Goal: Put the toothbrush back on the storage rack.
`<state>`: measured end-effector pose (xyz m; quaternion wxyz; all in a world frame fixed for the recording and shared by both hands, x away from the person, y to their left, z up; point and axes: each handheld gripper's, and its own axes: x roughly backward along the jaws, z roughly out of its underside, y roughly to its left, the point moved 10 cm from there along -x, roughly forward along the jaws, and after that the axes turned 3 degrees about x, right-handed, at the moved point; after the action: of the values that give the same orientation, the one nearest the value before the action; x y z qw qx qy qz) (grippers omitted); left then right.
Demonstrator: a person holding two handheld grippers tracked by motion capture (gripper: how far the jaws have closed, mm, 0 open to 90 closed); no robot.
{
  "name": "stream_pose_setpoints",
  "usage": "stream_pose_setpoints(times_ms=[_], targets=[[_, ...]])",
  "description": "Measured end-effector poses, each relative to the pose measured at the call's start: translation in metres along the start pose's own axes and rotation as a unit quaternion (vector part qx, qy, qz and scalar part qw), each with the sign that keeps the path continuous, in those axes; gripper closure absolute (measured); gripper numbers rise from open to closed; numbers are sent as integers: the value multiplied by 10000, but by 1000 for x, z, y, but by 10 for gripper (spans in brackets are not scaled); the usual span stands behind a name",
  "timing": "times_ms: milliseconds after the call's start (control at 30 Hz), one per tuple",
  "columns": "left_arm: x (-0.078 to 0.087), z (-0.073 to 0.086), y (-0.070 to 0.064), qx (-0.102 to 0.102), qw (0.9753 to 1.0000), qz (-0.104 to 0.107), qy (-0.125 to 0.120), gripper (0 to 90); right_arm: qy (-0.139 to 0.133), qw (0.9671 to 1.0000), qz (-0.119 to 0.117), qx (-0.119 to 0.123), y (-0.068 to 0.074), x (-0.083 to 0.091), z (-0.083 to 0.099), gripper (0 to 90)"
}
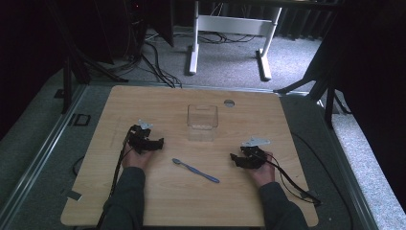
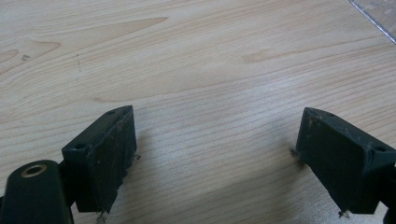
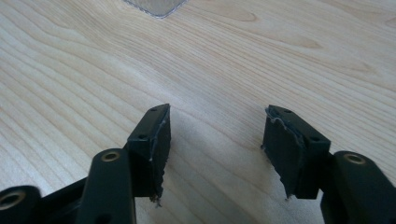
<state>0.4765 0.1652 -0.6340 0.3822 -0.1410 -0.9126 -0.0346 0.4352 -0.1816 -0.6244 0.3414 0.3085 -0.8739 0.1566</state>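
Observation:
A blue toothbrush (image 1: 195, 170) lies flat on the wooden table (image 1: 158, 103), between the two hands, its head toward the left. Behind it stands a clear plastic box (image 1: 202, 121), upright and empty. My left gripper (image 1: 160, 143) rests on the table left of the toothbrush, jaws wide open over bare wood (image 2: 215, 140). My right gripper (image 1: 233, 158) sits to the right of the toothbrush, also open with nothing between its jaws (image 3: 215, 135). A corner of the clear box (image 3: 154, 7) shows at the top of the right gripper view and its edge (image 2: 376, 14) in the left gripper view.
A round grommet (image 1: 229, 102) sits near the table's far edge. Cables trail from both grippers off the near side. Beyond the table are a white desk frame (image 1: 230, 28), floor cables and dark stands.

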Motion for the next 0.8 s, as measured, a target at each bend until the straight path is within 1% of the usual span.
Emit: stream_pose_setpoints(times_ms=[67, 133, 200, 300, 333, 400, 500, 567, 800], targets=[[0, 0, 0, -6, 10000, 2, 2, 125, 14, 9999, 109, 120, 0, 2, 0, 427], [0, 0, 0, -4, 10000, 3, 2, 125, 1, 9998, 119, 139, 0, 3, 0, 430], [0, 0, 0, -4, 10000, 4, 2, 125, -67, 9996, 186, 187, 0, 6, -3, 441], [0, 0, 0, -3, 10000, 4, 2, 125, -193, 9993, 220, 253, 3, 11, -9, 449], [0, 0, 0, -4, 10000, 4, 2, 125, -193, 9993, 220, 253, 3, 11, -9, 449], [0, 0, 0, -3, 10000, 4, 2, 125, -277, 9990, 205, 301, 6, 14, -14, 455], [0, 0, 0, -3, 10000, 4, 2, 125, -279, 9989, 199, 315, 7, 16, -15, 463], [0, 0, 0, -3, 10000, 4, 2, 125, -281, 9987, 211, 382, 9, 17, -17, 483], [0, 0, 0, 10, 10000, -5, -6, 130, -356, 9982, 197, 450, 14, 26, -24, 528]])
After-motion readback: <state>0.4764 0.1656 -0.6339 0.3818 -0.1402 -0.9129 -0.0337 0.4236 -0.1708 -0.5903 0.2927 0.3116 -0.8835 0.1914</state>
